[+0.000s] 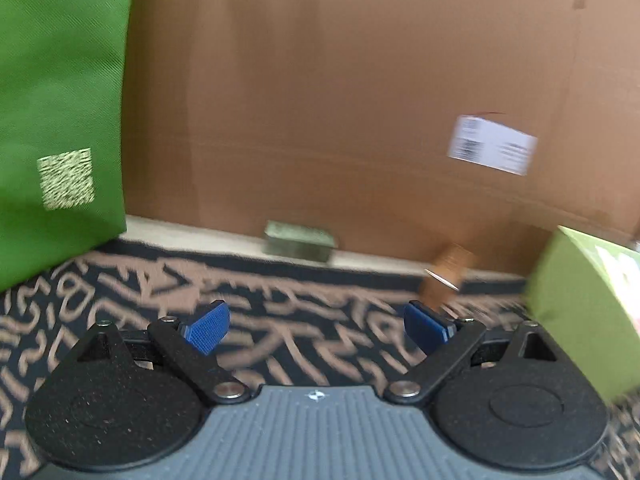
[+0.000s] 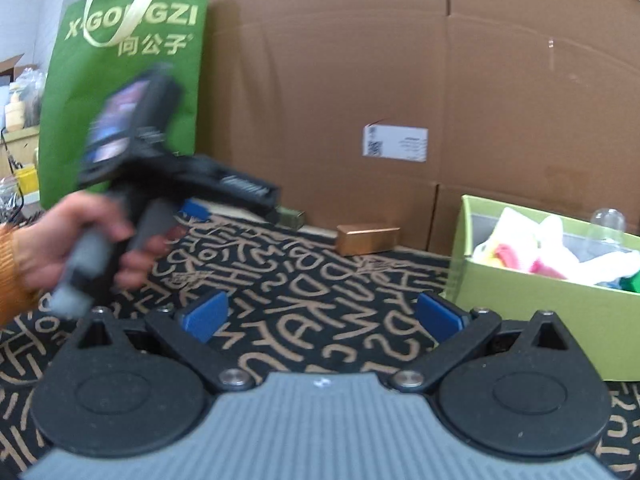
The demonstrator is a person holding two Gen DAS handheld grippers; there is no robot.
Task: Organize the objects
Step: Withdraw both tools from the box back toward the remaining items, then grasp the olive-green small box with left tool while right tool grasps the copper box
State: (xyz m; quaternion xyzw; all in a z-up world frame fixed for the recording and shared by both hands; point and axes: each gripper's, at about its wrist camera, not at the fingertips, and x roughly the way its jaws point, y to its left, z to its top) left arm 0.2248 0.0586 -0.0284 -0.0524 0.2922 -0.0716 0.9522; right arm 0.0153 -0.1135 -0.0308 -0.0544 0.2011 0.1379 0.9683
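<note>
Matt brown corrugated cardboard wall (image 2: 400, 80), woven green fabric bag (image 2: 120, 80) with a coarse weave, glossy copper-toned box (image 2: 366, 239), matt lime card box (image 2: 540, 312), patterned black cloth (image 2: 300, 300), blue textured gripper pads (image 1: 208, 330), ribbed grey plastic housing (image 1: 312, 432)

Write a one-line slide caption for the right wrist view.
Open right gripper over the black patterned cloth, lime-green cardboard box of soft items at right, hand-held left gripper at left.

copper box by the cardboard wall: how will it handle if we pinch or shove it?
The copper box looks rigid and flat-sided, lying on its long face, so it will probably slide rather than roll or tip. Its glossy foil-like finish may be slippery against the claw pads. It is likely light, thin packaging, so a hard squeeze could dent it. It sits near the cardboard wall, so a push that way may jam.
</note>
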